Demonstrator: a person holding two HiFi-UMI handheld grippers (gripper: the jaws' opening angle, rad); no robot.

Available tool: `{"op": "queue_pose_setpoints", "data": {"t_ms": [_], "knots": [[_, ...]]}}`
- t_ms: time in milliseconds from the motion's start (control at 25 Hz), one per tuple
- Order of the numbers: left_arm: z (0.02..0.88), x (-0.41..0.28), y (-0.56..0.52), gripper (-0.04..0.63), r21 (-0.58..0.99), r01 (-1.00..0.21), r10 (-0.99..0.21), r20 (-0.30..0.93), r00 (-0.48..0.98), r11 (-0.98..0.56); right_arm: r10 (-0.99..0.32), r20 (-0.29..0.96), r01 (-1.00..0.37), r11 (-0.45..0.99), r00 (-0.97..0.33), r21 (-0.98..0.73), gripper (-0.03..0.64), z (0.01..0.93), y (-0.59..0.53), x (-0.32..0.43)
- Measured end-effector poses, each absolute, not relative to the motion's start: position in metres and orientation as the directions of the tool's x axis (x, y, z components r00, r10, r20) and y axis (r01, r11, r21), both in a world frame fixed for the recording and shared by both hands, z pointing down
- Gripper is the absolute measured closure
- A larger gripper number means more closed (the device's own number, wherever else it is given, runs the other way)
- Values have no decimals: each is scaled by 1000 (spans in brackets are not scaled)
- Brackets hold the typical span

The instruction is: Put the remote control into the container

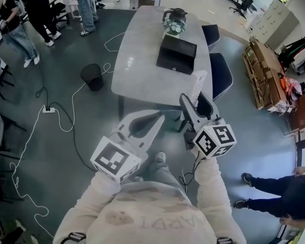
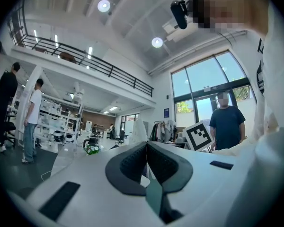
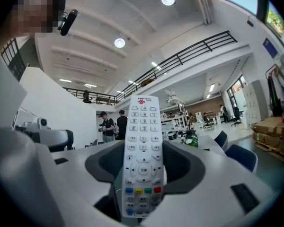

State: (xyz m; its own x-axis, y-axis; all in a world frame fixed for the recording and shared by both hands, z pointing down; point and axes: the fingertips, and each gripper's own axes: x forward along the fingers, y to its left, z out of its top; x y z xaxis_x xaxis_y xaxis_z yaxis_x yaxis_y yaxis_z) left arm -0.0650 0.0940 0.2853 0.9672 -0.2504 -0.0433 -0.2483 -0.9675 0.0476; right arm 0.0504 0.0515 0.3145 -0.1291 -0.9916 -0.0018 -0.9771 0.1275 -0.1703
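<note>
A white remote control [image 1: 198, 87] stands upright in my right gripper [image 1: 193, 106], which is shut on its lower end; its buttons face the camera in the right gripper view, remote [image 3: 143, 145] between the dark pads of the gripper [image 3: 142, 162]. The container, a black open box [image 1: 176, 55], lies on the grey table [image 1: 137, 60] ahead, beyond both grippers. My left gripper [image 1: 159, 118] is held low at the table's near end, its jaws together with nothing between them, as the left gripper view confirms at the gripper [image 2: 146, 156].
A flower pot [image 1: 174, 27] and a dark kettle [image 1: 176, 14] stand behind the box. Two dark chairs [image 1: 221, 75] sit at the table's right. A black bin [image 1: 93, 77] and cables lie on the floor at left. People stand far left and near right.
</note>
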Motion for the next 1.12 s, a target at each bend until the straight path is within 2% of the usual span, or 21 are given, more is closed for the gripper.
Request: {"op": "queue_pose_setpoints", "data": {"t_ms": [640,1120], "knots": [[271,45,8,583,26,-379,-380,-56,923,-925,-961,143,-971,228,-236,-70,380,350,-85,172],[271,77,-26,583,18,-456,-456,-51,888,-890,-917,288,-952,302,-276,48,380,391,-152,213]]}}
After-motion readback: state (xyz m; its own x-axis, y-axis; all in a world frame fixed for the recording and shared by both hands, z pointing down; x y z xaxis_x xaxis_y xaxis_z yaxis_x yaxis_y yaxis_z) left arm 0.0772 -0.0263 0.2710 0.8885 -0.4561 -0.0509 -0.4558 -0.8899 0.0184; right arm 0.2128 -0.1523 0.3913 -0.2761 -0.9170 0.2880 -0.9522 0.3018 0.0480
